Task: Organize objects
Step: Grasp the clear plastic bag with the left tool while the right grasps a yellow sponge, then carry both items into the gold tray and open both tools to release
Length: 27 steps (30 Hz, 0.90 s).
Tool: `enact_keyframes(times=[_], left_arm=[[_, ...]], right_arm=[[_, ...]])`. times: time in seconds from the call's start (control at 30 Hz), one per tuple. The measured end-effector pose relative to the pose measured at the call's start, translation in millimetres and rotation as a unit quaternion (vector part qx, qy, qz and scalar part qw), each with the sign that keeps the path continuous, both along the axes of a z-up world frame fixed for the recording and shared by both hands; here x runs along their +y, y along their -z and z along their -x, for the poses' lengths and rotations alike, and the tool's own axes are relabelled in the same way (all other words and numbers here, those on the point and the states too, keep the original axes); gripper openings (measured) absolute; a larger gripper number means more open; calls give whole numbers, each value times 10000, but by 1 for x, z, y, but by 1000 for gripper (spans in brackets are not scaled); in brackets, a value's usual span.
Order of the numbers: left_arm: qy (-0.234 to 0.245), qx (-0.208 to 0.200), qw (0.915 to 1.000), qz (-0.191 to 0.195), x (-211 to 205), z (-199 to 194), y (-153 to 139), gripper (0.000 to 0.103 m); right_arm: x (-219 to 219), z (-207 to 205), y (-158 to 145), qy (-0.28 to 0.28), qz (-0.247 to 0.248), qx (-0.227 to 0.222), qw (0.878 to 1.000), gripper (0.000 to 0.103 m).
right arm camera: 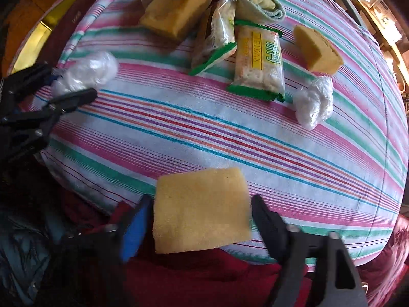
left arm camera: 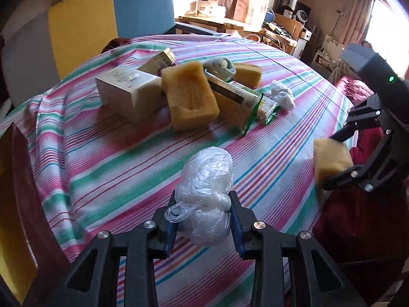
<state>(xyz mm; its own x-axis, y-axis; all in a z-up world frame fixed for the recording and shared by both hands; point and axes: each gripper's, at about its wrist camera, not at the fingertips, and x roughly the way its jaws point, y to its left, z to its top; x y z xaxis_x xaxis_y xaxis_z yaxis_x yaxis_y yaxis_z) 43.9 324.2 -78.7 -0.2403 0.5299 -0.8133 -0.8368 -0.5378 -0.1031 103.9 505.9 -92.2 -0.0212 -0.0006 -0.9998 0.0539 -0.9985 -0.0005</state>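
A crumpled clear plastic bag (left arm camera: 207, 176) is pinched between the blue pads of my left gripper (left arm camera: 203, 199), which is shut on it just above the striped tablecloth (left arm camera: 115, 158). The right wrist view shows that bag (right arm camera: 89, 69) and the left gripper (right arm camera: 71, 84) at the table's left edge. My right gripper (right arm camera: 202, 204) points down at the table's near edge, and its fingers touch both sides of a flat yellow sponge (right arm camera: 200, 209). In the left wrist view the same sponge (left arm camera: 329, 161) sits between the right gripper's (left arm camera: 332, 160) black fingers at the table's right edge.
A pile lies mid-table: a white box (left arm camera: 127, 92), a large hollowed sponge (left arm camera: 189, 94), cracker packets (right arm camera: 258, 64), a rolled cloth (right arm camera: 260, 5), a sponge wedge (right arm camera: 317, 48) and another plastic wad (right arm camera: 314, 102). A yellow and blue chair (left arm camera: 102, 20) stands behind. Red fabric (right arm camera: 204, 276) lies below the near edge.
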Motion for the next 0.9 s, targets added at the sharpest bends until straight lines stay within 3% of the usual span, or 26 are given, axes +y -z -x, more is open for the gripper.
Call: enact_keyframes(times=[0.17, 0.3, 0.53, 0.9], left_arm=[[-668, 172, 9976, -83, -32, 14, -21, 36], [-1258, 427, 9910, -137, -64, 27, -41, 36], [-2323, 853, 9688, -117, -129, 49, -68, 36], [-3480, 1122, 9308, 11, -220, 66, -79, 36]], right_arm=[[6, 4, -18, 345, -283, 524, 9976, 60], [-8, 14, -41, 475, -80, 1114, 9926, 60], [-76, 52, -60, 292, 437, 1948, 9794, 60], [-174, 88, -65, -83, 999, 2512, 9627, 60]])
